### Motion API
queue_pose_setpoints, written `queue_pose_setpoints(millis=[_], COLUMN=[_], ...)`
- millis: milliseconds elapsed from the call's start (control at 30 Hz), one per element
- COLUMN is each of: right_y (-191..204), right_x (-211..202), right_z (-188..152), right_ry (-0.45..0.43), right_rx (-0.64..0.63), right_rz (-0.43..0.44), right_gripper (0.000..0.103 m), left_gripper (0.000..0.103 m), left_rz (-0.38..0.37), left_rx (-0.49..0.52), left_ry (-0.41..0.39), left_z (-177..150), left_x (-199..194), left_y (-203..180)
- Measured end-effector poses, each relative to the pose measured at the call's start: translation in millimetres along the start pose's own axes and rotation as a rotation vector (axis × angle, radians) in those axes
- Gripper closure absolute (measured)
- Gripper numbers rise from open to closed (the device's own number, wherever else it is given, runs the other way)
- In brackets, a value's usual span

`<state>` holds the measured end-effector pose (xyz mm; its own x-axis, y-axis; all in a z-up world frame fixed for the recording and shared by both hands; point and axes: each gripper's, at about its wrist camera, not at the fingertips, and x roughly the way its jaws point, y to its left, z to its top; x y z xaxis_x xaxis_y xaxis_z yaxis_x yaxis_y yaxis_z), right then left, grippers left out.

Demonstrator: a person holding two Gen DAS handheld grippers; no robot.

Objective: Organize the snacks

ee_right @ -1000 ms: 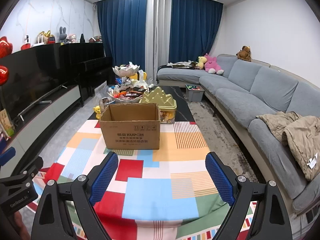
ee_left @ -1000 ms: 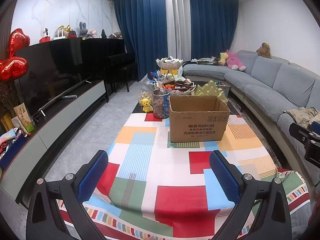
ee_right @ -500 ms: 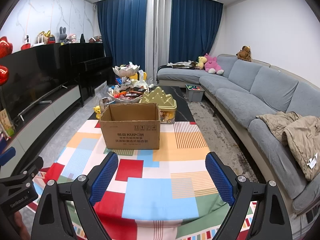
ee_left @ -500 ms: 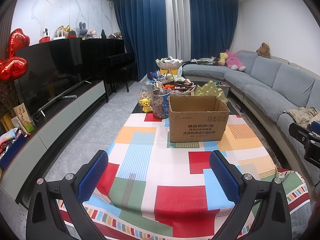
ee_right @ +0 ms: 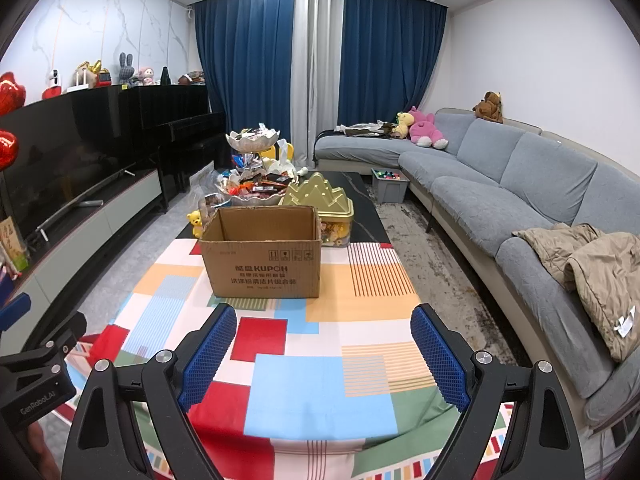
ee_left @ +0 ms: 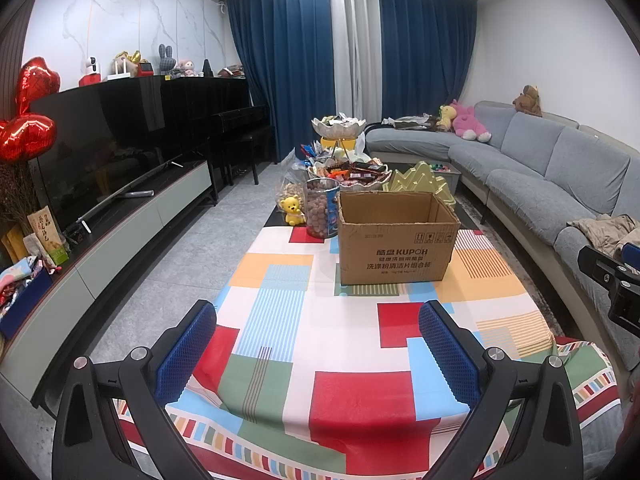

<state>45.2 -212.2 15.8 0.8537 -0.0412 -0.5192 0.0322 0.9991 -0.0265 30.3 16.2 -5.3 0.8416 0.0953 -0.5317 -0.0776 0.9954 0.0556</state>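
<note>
An open brown cardboard box [ee_left: 396, 240] stands on the table's colourful checked cloth [ee_left: 304, 340]; it also shows in the right wrist view [ee_right: 262, 256]. Behind it are a jar of round snacks [ee_left: 320, 212], a bowl of wrapped snacks [ee_left: 352, 174], a tiered dish of snacks [ee_left: 339, 128] and a gold mountain-shaped tin [ee_right: 320, 204]. My left gripper [ee_left: 318, 332] is open and empty above the near end of the table. My right gripper [ee_right: 324, 340] is open and empty, also at the near end, in front of the box.
A yellow bear toy [ee_left: 292, 210] stands left of the jar. A grey sofa [ee_right: 520, 200] runs along the right, with a tan jacket [ee_right: 592, 272]. A TV and low cabinet [ee_left: 120, 184] line the left wall. A grey bin [ee_right: 388, 188] sits on the floor.
</note>
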Motion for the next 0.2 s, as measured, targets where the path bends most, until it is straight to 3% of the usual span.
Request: queue_pose_setpoints(millis=[200], right_y=[-0.3], right_x=[0.2], right_z=[0.0], right_ry=[0.004], right_rx=[0.001], right_rz=[-0.001], right_gripper=[0.013], left_gripper=[0.000], left_rz=[-0.015], left_rx=[0.003], left_ry=[0.002], left_z=[-0.2], left_x=[1.5], left_y=[-1.4])
